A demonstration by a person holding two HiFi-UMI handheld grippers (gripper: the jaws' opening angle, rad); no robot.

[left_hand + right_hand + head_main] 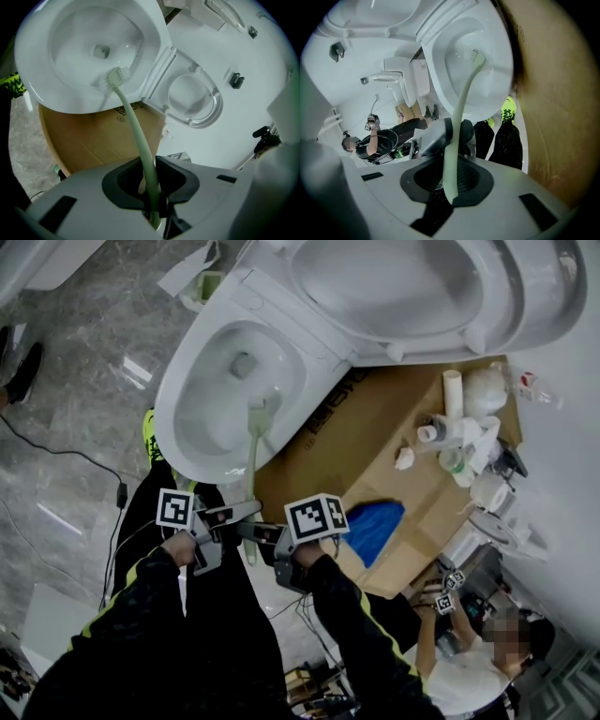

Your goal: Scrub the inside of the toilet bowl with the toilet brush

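A white toilet bowl (183, 423) lies open at the upper left of the head view, with its lid (412, 287) raised. A pale green toilet brush (251, 474) reaches into it. The brush head (262, 414) rests against the bowl's near inner wall, below the drain. My left gripper (242, 513) is shut on the lower handle. Just below it, my right gripper (251, 533) is shut on the handle's end. In the left gripper view the handle (138, 140) runs from the left gripper (152, 199) to the bristles (116, 76). The right gripper view shows the right gripper (449, 185) and the brush head (476, 56).
A cardboard box (375, 423) stands right of the bowl, with a blue cloth (375, 526) and several white bottles (459, 423) on it. Another person (473, 667) is at the lower right. A black cable (84, 460) crosses the grey floor at the left.
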